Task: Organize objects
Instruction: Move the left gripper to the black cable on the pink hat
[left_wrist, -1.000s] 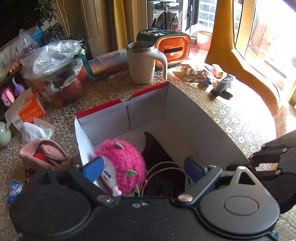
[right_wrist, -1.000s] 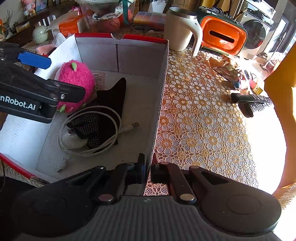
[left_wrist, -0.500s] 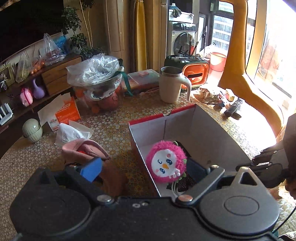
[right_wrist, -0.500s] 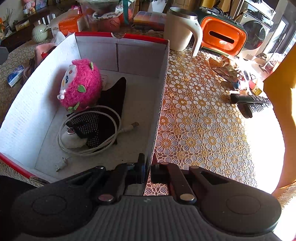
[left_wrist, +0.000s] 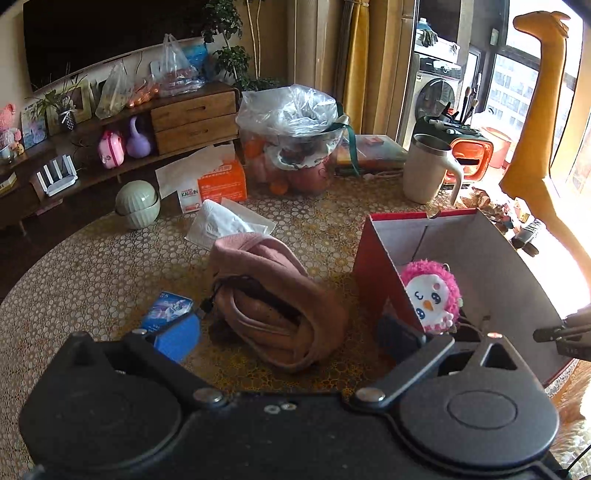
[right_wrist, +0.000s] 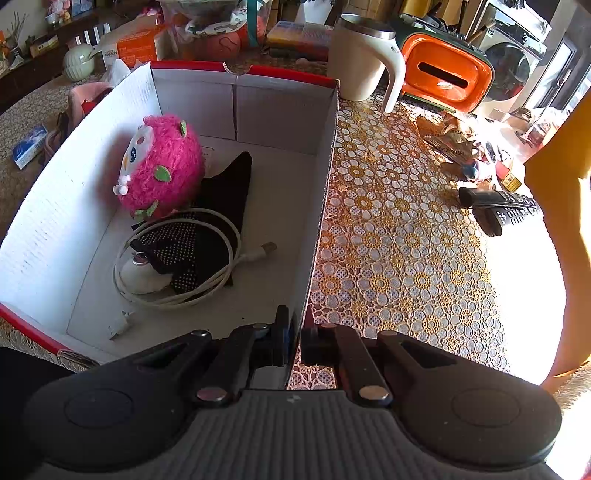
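Box (right_wrist: 325, 155) wall is pinched by the right gripper (right_wrist: 295, 341); left gripper (left_wrist: 288, 332), just opening, empty; orange carton (left_wrist: 218, 182) reads "KAILIN".

We see the plush toy (right_wrist: 162, 166) in the box (right_wrist: 325, 155), against its left wall, with the coiled cable (right_wrist: 177, 258) before it. The mug (right_wrist: 360, 61) stands behind the box, the cap (left_wrist: 273, 295) left of it.
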